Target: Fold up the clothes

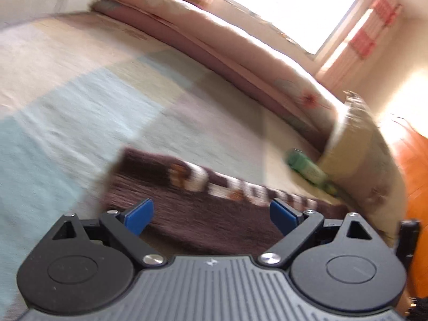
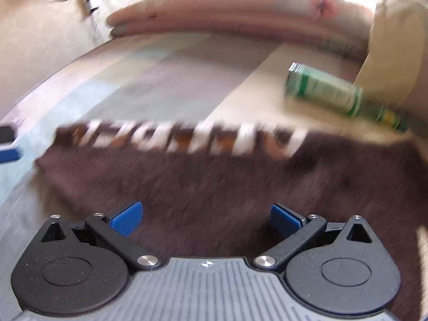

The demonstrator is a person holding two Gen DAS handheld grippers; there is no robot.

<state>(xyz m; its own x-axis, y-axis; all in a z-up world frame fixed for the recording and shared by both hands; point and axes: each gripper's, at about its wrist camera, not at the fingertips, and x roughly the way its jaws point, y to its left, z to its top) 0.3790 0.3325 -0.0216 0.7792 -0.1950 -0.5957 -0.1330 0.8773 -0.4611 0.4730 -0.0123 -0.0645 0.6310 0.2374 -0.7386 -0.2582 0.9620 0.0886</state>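
Currently your left hand-held gripper and right hand-held gripper are both spread and empty, brown sweater lying on the bed directly ahead; pinch matching edges squarely.

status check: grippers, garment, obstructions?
Left gripper open, empty. Right gripper open, empty. Brown knit garment with white-orange patterned band flat on bed. Green box beyond it, apart.

**Bed and what lies on it**

The bed wears a sheet of pale blue, grey and cream blocks. A dark brown knitted sweater lies spread on it. A green packet lies beyond, near a cream pillow. A folded pink quilt runs along the far edge.
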